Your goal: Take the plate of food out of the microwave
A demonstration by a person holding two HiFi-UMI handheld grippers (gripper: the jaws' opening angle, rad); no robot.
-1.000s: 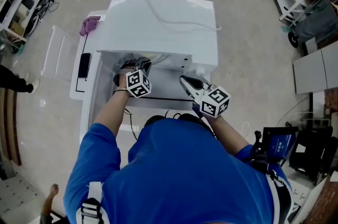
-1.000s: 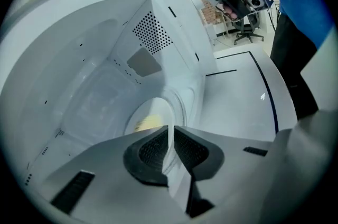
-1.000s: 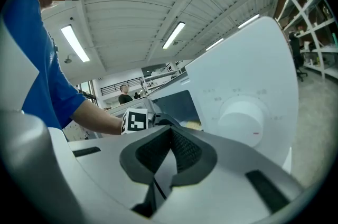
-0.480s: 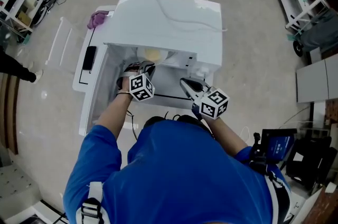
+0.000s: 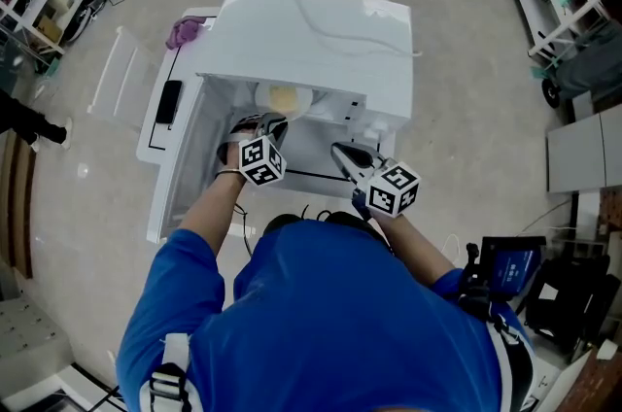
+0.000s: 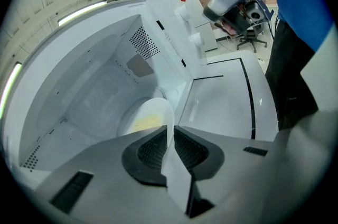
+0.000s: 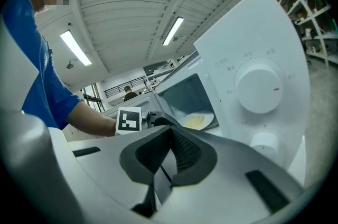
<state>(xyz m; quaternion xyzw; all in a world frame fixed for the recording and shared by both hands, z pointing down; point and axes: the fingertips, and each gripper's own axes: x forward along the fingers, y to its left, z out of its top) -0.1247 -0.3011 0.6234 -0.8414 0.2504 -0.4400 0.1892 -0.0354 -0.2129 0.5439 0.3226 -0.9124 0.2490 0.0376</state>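
While the round white plate with its yellow patch of food [image 6: 149, 118] sits inside the white microwave oven's cavity [image 6: 95, 96], I've got its near rim running straight between the left gripper's [image 6: 170, 130] ribbed black pads, and they are clamped onto that thin edge. The rest of the plate lies just ahead of those fingertips, deeper in the cavity. It's a narrow hold, on the rim only, so my call is to draw it straight back toward me, level and slow, with no roll of the wrist. Otherwise the food may slide or the far edge sag. The opened white door [image 5: 170, 157] lies to the outer side of the left fingers, and I'd steer clear of it. The right gripper [image 7: 171, 133] hangs off to the side, in front of the white control panel with its round knobs [image 7: 257, 85], its jaws pressed together on nothing. I'd bring it under the plate's free edge as support once the plate clears the opening.
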